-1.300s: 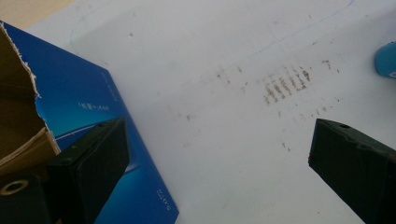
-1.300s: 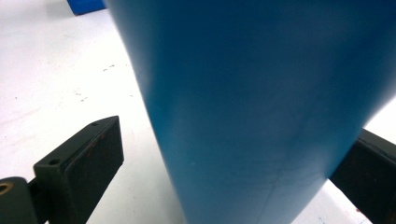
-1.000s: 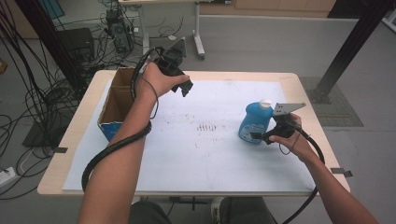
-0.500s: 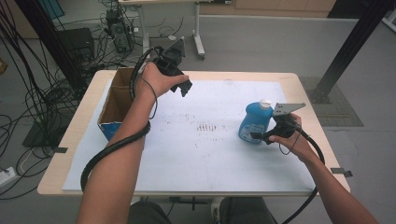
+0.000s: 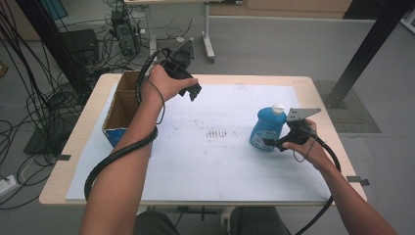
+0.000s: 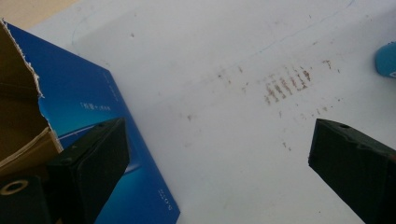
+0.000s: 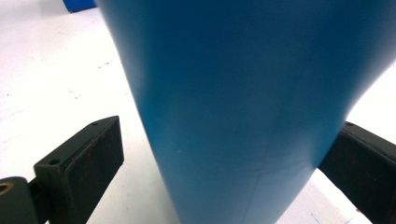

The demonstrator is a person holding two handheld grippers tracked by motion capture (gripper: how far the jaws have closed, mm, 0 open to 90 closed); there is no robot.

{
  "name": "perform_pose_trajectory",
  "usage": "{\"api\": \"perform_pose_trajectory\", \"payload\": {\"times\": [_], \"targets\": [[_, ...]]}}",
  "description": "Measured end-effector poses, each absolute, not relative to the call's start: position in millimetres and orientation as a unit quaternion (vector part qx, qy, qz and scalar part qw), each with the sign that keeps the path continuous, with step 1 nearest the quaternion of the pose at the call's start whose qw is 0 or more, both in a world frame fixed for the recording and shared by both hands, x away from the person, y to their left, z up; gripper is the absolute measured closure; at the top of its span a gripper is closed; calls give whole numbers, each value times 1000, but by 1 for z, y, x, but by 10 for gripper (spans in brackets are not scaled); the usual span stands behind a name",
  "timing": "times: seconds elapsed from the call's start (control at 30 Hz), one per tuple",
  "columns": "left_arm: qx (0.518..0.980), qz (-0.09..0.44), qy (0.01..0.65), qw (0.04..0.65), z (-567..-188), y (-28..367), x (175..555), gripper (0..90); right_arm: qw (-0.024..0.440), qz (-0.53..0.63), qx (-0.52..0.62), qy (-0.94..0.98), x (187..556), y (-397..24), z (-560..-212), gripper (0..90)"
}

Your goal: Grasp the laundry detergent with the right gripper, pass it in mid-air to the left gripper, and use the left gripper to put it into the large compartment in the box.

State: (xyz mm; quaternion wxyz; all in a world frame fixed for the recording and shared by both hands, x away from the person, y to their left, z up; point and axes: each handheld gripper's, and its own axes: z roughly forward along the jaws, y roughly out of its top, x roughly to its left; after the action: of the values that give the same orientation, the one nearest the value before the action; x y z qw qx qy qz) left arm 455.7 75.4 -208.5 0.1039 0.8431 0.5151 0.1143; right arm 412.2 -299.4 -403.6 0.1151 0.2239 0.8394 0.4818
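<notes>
A blue bottle (image 5: 265,128) with a white cap (image 5: 278,107) stands upright on the white sheet (image 5: 220,166) at the right. My right gripper (image 5: 272,143) reaches to its base from the right, open, one jaw on each side. In the right gripper view the bottle (image 7: 233,84) stands between the jaws of that gripper (image 7: 227,140): the right jaw is at its edge and the left jaw is a gap away. My left gripper (image 5: 192,92) is held above the sheet's far left, open and empty (image 6: 219,140).
An open cardboard box (image 5: 120,105) with blue sides (image 6: 93,107) sits at the table's left edge, just left of my left hand. Brown smudges (image 5: 215,133) mark the sheet's middle. Cables lie on the floor to the left, and a black post (image 5: 364,49) stands at the far right.
</notes>
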Motion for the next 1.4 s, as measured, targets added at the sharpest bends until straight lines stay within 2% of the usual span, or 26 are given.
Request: {"api": "perform_pose_trajectory", "payload": {"times": [1.4], "targets": [[842,115,517,104,-209,77,455,59,121,481,223,839,413,-299,-405,25]]}}
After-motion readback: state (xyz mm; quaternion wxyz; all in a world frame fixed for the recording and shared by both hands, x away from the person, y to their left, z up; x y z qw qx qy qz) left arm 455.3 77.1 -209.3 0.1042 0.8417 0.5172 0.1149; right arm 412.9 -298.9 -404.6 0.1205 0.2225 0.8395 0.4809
